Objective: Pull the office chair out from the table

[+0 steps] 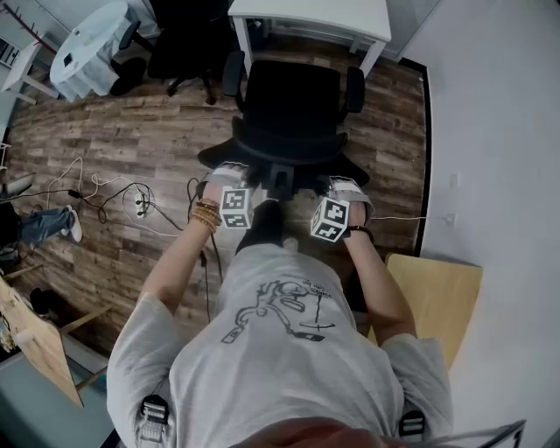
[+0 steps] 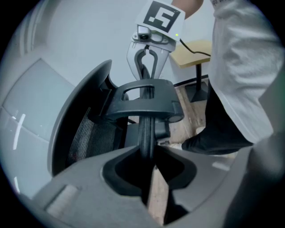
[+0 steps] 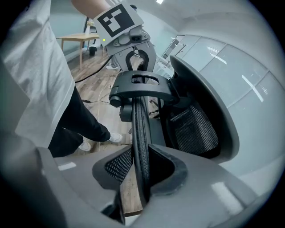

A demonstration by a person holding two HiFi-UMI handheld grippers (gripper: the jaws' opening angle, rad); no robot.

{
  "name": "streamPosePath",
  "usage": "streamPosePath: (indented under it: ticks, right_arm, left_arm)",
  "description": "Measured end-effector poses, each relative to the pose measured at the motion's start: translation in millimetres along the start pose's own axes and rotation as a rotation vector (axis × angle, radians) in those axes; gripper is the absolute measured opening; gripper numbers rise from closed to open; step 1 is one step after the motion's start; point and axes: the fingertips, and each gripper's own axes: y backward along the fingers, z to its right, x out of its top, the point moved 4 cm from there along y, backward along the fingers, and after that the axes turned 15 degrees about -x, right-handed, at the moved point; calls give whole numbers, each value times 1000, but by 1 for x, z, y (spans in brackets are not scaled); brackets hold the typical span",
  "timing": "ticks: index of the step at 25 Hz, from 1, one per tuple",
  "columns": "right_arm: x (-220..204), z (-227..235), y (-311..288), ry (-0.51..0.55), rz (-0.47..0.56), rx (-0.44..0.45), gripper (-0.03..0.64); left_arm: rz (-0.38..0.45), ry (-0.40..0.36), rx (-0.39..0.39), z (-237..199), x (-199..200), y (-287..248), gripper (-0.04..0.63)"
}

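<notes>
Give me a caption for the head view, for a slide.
From above: left tool and right tool clamp the backrest rim of the black office chair, white table just beyond.

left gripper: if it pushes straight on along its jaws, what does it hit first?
The left gripper is already shut on the chair's backrest rim. Straight ahead along that rim, the black bracket likely comes first, with the right gripper beyond it; depth is hard to judge.
</notes>
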Motion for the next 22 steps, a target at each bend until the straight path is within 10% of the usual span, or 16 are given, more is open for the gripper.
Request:
streamPosePath:
  ticks: [22]
  right_arm:
    - [12,-73,60,-1,1,12,112]
  left_arm:
    - [16,-5,10,94,11,19,98]
